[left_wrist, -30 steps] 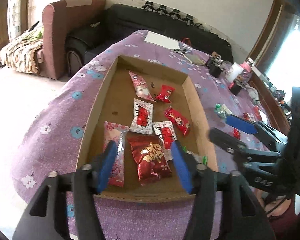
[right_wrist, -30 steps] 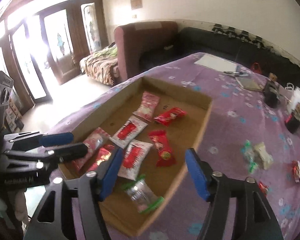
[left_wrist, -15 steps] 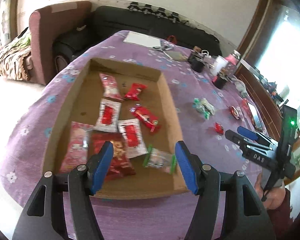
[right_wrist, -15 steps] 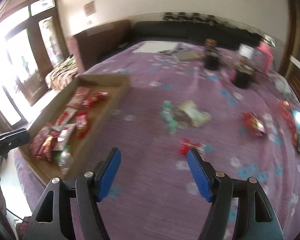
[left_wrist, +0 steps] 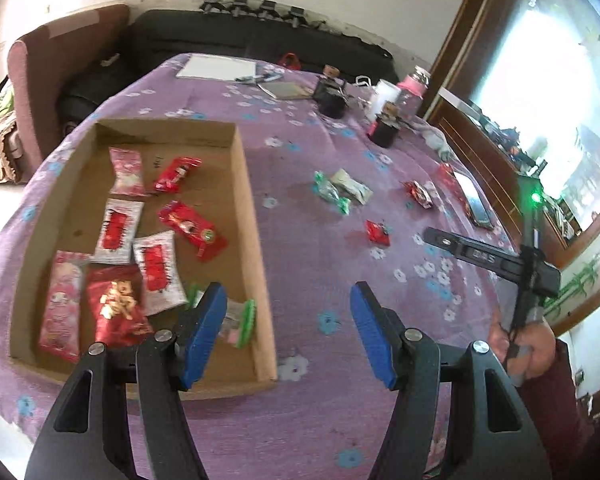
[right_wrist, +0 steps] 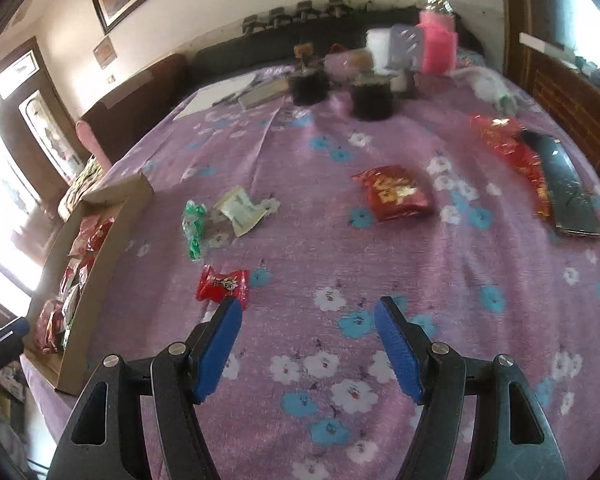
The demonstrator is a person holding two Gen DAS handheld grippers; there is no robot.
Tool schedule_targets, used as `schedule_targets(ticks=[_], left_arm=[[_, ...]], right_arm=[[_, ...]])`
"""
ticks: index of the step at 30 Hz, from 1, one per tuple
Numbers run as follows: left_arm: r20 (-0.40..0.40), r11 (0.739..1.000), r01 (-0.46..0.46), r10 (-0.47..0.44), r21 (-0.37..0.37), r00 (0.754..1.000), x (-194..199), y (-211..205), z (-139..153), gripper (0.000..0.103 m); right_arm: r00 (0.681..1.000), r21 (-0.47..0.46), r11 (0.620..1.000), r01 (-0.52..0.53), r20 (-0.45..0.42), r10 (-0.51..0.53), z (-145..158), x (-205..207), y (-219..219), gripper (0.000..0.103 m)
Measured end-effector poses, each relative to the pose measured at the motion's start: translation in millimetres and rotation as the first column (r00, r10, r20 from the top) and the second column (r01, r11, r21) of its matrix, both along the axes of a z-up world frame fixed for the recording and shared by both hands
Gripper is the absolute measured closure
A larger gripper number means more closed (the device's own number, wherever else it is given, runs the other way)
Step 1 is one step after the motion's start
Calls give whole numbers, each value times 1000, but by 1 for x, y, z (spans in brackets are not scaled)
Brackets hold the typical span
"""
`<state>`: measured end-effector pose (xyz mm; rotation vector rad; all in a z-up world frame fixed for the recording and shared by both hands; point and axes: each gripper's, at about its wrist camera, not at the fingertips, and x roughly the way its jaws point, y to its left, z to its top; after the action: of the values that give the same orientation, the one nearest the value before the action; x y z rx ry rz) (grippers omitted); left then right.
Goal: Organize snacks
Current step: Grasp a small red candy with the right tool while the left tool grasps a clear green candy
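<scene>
The left gripper (left_wrist: 284, 328) is held with its blue-padded jaws apart, and nothing is caught between them. Its left jaw is seen over the near right corner of the cardboard tray (left_wrist: 256, 240), just beside a clear wrapper with green ends (left_wrist: 240, 320) lying inside that corner. The rest of the gap and the right jaw are set over bare purple flowered cloth (left_wrist: 324, 432). Beyond and left of the jaws, several red, pink and white snack packets (left_wrist: 156, 268) are spread flat on the tray floor.

The right gripper (right_wrist: 308, 344) is likewise kept with its jaws apart and empty, above the cloth. A small red candy (right_wrist: 222, 285) is found just beyond the tip of its left jaw, outside the gap; whether the pad touches it cannot be told. Further ahead and left of the jaws, a green wrapper (right_wrist: 194, 224) and a pale crumpled packet (right_wrist: 240, 210) are lying together. Ahead and slightly right, well apart from the jaws, a larger red packet (right_wrist: 394, 192) is seen. The tray is placed far to the left of these jaws, at the table's edge.
</scene>
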<state>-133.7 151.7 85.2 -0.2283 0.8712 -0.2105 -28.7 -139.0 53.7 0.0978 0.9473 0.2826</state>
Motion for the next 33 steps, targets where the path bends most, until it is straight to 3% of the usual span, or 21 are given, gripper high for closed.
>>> schedule_targets(ticks=[11, 12, 14, 16, 23, 30, 33], left_arm=[[4, 1000, 12, -12, 9, 1000, 25, -19, 22, 40], [0, 1000, 8, -8, 3, 1000, 33, -22, 23, 40], [-15, 1000, 1, -1, -5, 1000, 50, -27, 23, 40], [-33, 1000, 3, -4, -23, 999, 71, -34, 19, 40], [-173, 997, -12, -2, -80, 985, 147, -64, -17, 40], [-251, 1000, -1, 6, 21, 968, 195, -87, -62, 42], [-217, 996, 24, -5, 85, 976, 198, -96, -65, 73]], right_arm=[[991, -130, 983, -132, 14, 134, -24, 22, 73, 35], [990, -130, 982, -136, 10, 138, -27, 23, 75, 39], [992, -152, 982, -114, 29, 119, -27, 21, 72, 70], [994, -120, 988, -99, 27, 103, -28, 22, 63, 81], [998, 8, 998, -57, 2, 57, -28, 30, 31, 82], [999, 21, 998, -53, -7, 53, -27, 29, 29, 82], [999, 19, 998, -52, -7, 52, -27, 30, 29, 82]])
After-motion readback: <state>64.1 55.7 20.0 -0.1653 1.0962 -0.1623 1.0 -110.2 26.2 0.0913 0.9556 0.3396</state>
